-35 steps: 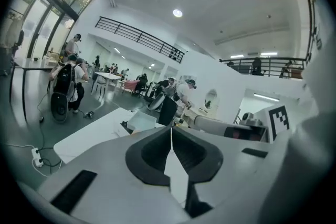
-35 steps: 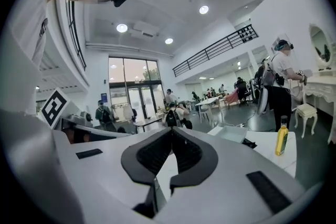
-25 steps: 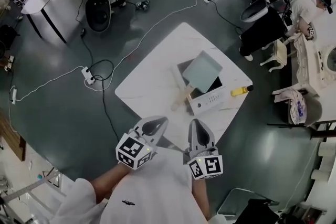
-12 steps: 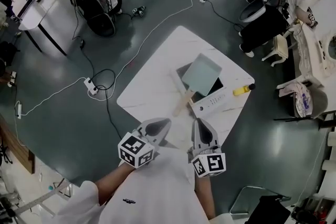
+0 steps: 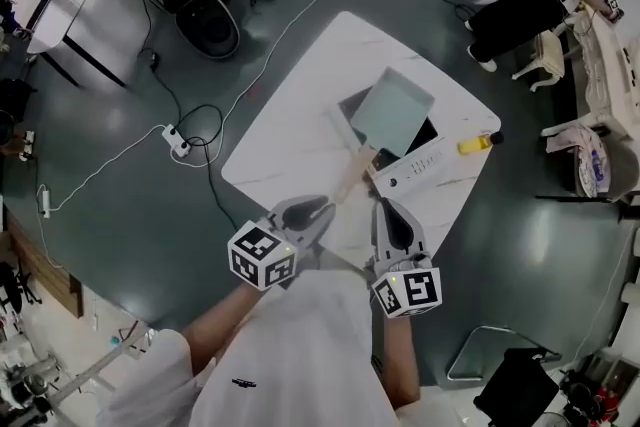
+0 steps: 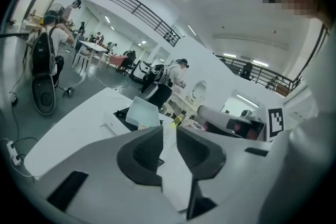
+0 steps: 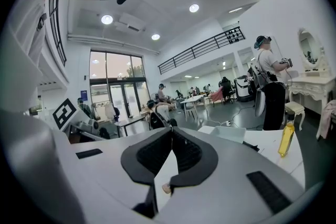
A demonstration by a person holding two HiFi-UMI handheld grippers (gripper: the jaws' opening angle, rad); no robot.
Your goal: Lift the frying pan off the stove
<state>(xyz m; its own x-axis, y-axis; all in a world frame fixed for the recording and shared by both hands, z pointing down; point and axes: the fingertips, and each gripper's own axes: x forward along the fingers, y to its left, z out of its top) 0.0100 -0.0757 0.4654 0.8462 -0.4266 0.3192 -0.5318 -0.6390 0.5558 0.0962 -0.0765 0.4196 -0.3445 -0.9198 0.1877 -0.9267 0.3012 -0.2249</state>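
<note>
The frying pan (image 5: 392,108) is square and pale grey-green. It sits on the black stove (image 5: 424,135), near the 3 o'clock side of the white table (image 5: 290,150). Its wooden handle (image 5: 350,178) points toward 7 o'clock, out over the table top and toward the person. A yellow bottle (image 5: 478,143) lies at about 4 o'clock from the stove, near the table edge.

Both grippers are held low in front of the person, at the 6 o'clock edge of the table, well apart from the pan. The left gripper (image 5: 312,212) is at 7 o'clock from the pan, and the end of the handle is near its tips but not touching. Its fingers (image 6: 149,136) are opening and stand with a narrow gap, with nothing between them. The right gripper (image 5: 385,208) is at 6 o'clock from the pan. Its fingers (image 7: 186,152) are pressed together at the tips and hold nothing.

On the dark floor, at 9 o'clock from the table, lies a white power strip (image 5: 175,143) with cables.
</note>
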